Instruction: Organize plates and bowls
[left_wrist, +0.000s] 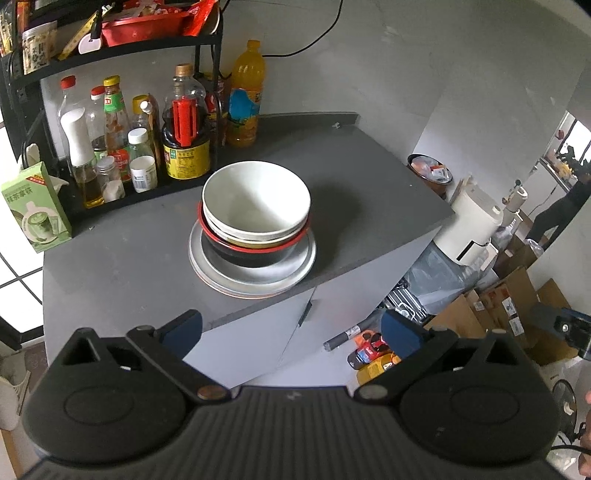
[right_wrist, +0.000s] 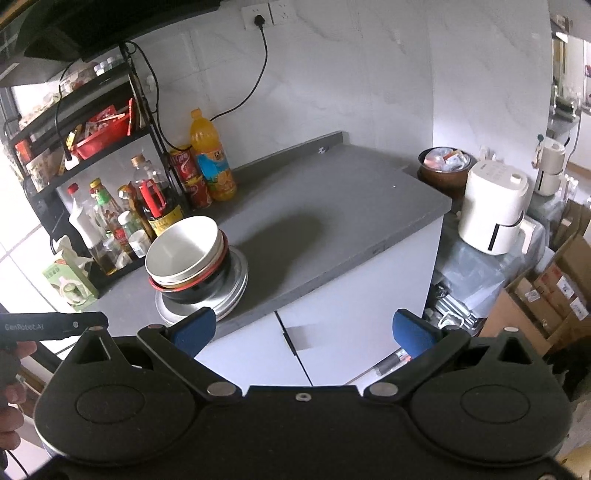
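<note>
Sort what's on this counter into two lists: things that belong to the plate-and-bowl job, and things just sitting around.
Belongs to the job:
white bowl
black bowl with red rim
metal plates

Just lying about:
orange drink bottle
soy sauce bottle
green carton
red can

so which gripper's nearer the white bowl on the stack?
Left, probably. The left gripper faces the white bowl nearly head-on; the right gripper sits off to its right. Both open, neither touching.
</note>
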